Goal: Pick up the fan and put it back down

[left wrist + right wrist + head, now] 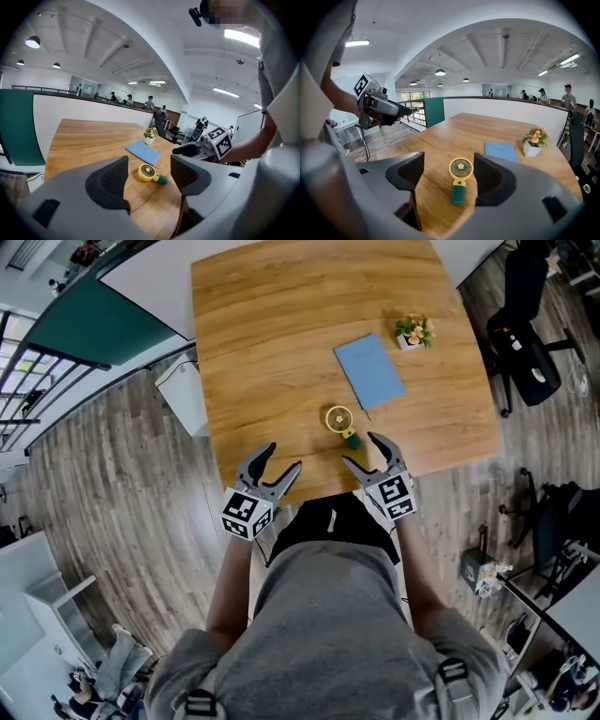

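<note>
1. The step in hand is judged to be the approach. The small yellow round-headed hand fan with a dark green handle (341,424) lies flat near the lower edge of the light wooden table (272,334), at the centre of the head view, untouched.
2. The right gripper (361,448) is held with its jaws wide apart and nothing between the pads. In its own view the fan (460,180) is framed in the gap, further off, handle end nearest.
3. The left gripper (283,457) is likewise spread and empty, lower left of the fan. In its own view the fan (150,174) is seen beyond the jaws.
4. The grasp is probably best made by the right gripper. The pads should be brought down either side of the narrow green handle and closed squarely across it, so that the round head is not crushed or tipped.
5. The lift should be kept level, and the fan lowered flat before release.
6. Counted: one fan, one flat blue notebook (369,371) just above it, one small white pot of flowers (412,332) at upper right, one table, two grippers.
</note>
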`<act>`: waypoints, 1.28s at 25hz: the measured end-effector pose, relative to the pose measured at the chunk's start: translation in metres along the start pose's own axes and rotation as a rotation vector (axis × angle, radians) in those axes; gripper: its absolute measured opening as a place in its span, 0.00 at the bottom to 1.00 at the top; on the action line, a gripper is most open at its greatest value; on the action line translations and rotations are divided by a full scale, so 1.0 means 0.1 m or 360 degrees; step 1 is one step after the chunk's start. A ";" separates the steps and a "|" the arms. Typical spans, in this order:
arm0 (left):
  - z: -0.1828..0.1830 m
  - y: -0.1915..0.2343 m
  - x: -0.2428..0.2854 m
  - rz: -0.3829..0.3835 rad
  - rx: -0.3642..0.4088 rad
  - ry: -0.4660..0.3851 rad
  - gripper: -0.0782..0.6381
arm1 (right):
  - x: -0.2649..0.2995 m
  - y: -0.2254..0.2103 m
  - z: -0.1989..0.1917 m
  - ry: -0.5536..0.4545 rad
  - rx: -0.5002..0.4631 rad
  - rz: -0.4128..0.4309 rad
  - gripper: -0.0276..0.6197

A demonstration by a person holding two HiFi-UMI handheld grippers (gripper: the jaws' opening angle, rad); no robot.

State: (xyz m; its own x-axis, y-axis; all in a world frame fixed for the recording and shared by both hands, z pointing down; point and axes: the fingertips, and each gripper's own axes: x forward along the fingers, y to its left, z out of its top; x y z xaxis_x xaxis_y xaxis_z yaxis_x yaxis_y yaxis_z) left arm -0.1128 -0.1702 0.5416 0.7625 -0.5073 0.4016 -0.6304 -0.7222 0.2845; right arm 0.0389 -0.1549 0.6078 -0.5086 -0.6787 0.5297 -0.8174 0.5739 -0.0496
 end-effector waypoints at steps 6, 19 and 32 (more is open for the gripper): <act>-0.20 0.11 0.13 0.0028 -0.0059 0.0082 0.51 | 0.30 -0.07 -0.13 0.0046 -0.0006 0.0081 0.57; -0.52 0.28 0.41 0.0092 -0.0139 0.0173 0.51 | 0.82 -0.29 -0.49 0.0125 0.0007 0.0142 0.59; -0.80 0.24 0.53 0.0082 -0.0226 0.0231 0.51 | 1.29 -0.34 -0.73 0.0197 -0.0003 0.0187 0.66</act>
State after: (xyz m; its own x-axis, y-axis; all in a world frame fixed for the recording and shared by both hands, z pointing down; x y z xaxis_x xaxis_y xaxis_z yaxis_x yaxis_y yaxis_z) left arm -0.0998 -0.1767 0.6398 0.7060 -0.4614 0.5373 -0.6902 -0.6182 0.3761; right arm 0.0208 -0.2284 0.7398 -0.5634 -0.5453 0.6207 -0.7538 0.6468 -0.1160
